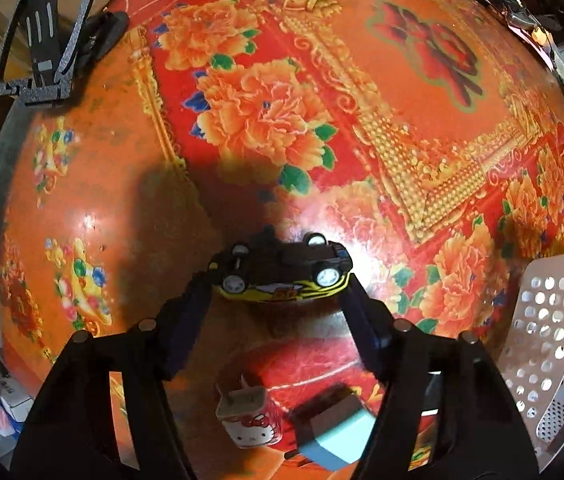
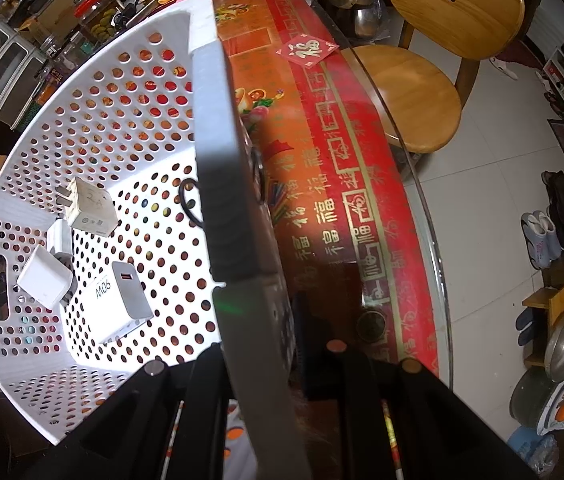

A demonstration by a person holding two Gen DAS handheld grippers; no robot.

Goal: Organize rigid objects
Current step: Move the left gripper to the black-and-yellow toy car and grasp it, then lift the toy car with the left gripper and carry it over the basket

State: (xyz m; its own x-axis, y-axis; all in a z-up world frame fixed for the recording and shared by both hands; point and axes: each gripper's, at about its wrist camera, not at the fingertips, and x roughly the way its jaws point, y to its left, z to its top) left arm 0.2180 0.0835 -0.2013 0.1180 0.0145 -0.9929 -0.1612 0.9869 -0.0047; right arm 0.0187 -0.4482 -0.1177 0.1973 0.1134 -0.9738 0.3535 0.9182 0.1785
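My left gripper is shut on a black and yellow toy car, held wheels-up above the red patterned table. Below it on the table lie a Hello Kitty charger and a pale blue charger. My right gripper is shut on the near wall of the white perforated basket, holding its rim between the fingers. Several white chargers lie inside the basket, among them a 90W one and a square one. The basket also shows at the right edge of the left wrist view.
A black folding phone stand stands at the table's far left edge. The table has a glass edge, with a wooden chair beyond it. Clutter lines the far side of the table. Pots and shoes are on the floor at right.
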